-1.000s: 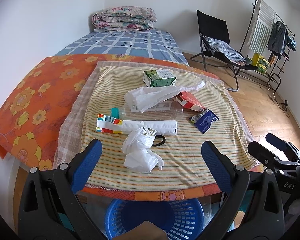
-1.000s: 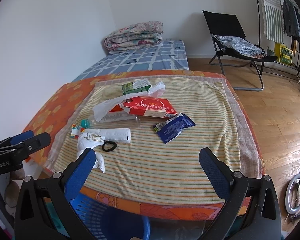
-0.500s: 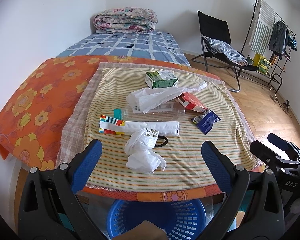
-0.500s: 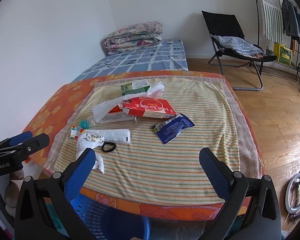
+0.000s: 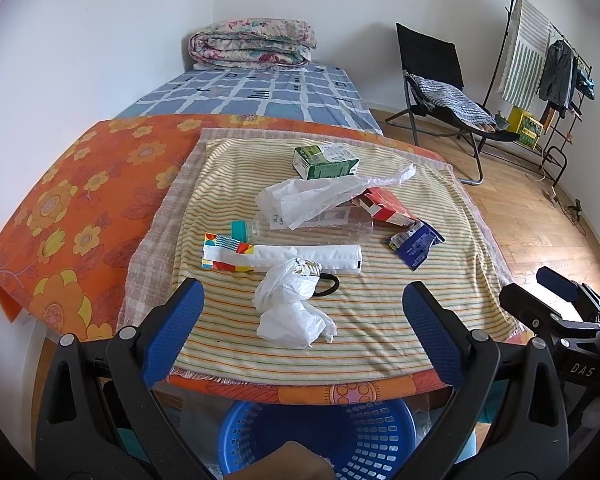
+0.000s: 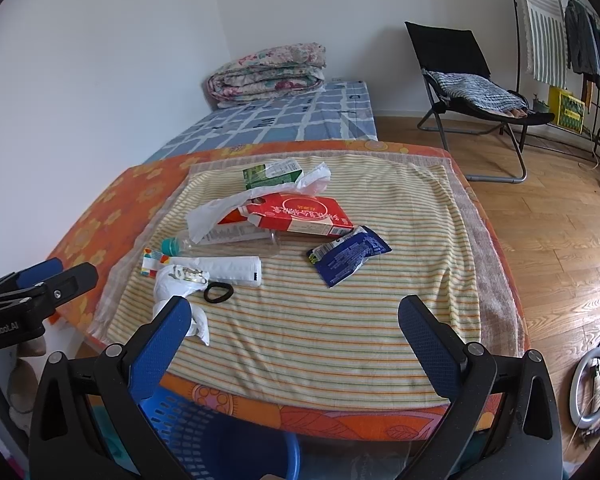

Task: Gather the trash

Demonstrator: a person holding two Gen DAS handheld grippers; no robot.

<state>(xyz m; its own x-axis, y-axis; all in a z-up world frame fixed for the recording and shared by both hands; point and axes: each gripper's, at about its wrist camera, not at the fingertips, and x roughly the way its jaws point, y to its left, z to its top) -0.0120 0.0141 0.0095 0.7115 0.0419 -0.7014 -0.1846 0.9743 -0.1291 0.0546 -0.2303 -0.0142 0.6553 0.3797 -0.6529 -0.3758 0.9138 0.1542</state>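
Trash spread on a yellow striped cloth [image 5: 236, 168], little changed from half a second earlier.

Both the left gripper [image 5: 300, 328] and right gripper [image 6: 294, 338] are held wide open and empty. A crumpled white plastic bag [image 5: 292, 306] is seen between the left jaws, slightly nearer than before; a blue plastic basket [image 5: 364, 436] lies beneath them.

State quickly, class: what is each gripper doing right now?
Left gripper: open, holding nothing, above the near table edge.
Right gripper: open, holding nothing.
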